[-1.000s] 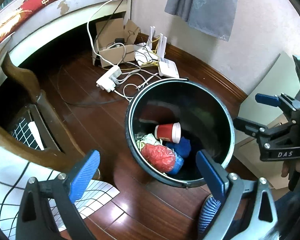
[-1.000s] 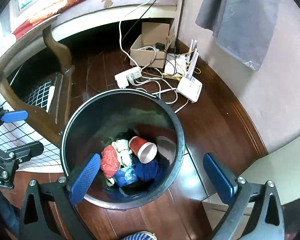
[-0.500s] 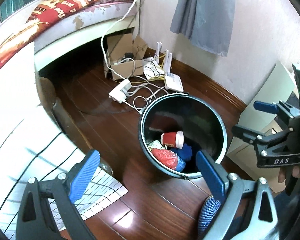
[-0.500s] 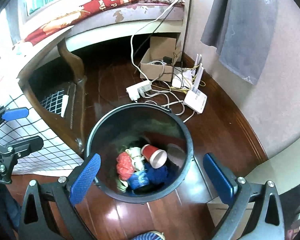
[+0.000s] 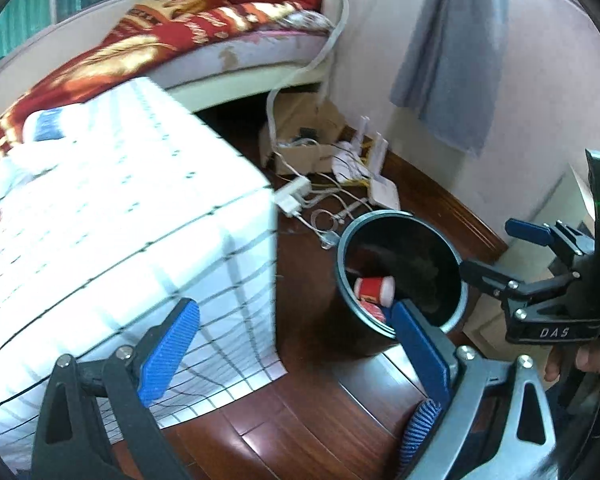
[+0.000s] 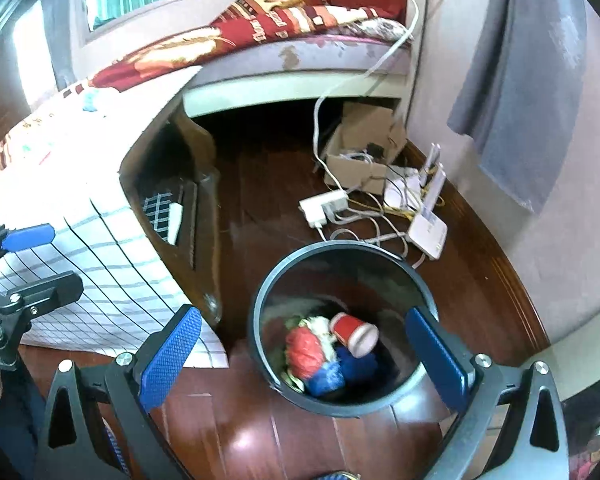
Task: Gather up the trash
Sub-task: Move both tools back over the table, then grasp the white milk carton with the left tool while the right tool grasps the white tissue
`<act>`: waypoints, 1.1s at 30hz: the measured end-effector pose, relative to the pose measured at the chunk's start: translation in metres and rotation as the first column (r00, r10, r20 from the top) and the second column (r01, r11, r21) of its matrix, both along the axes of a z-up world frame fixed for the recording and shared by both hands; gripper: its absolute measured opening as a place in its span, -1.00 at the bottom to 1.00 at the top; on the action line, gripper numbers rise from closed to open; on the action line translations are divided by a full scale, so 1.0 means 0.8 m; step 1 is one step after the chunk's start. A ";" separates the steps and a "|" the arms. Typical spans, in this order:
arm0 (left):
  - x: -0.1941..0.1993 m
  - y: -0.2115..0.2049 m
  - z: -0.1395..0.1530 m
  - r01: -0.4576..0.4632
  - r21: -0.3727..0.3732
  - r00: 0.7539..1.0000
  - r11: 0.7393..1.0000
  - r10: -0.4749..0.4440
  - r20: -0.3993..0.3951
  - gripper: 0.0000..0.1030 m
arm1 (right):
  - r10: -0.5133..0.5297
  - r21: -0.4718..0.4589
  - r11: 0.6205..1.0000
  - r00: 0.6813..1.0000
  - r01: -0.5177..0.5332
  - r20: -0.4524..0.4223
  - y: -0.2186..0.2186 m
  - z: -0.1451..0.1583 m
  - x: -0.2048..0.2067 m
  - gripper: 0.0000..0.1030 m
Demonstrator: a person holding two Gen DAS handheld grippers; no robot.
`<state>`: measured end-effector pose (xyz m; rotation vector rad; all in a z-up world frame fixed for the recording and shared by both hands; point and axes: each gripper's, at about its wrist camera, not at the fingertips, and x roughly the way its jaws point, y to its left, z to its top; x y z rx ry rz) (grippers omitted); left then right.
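Bin [image 6: 342, 406] holds one red cup [image 6: 354, 334], perhaps four scraps.

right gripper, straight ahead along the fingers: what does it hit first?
Most likely the trash bin. The right gripper is open and empty, and the bin's open mouth sits between its fingers, with the red paper cup inside. Depth is unclear in the fisheye view, so rim or contents could come first.

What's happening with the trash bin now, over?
Left tool open, empty. Right tool open, empty. Round black trash bin holds red paper cup and crumpled wrappers. White cables on floor behind bin.
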<state>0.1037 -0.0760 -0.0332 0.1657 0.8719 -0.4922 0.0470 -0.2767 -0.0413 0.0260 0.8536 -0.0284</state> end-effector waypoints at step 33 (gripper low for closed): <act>0.060 0.372 0.029 -0.597 -0.074 0.795 0.799 0.602 0.081 0.90 | 0.490 -0.071 0.872 0.863 -0.485 0.120 0.365 0.089 0.185 1.00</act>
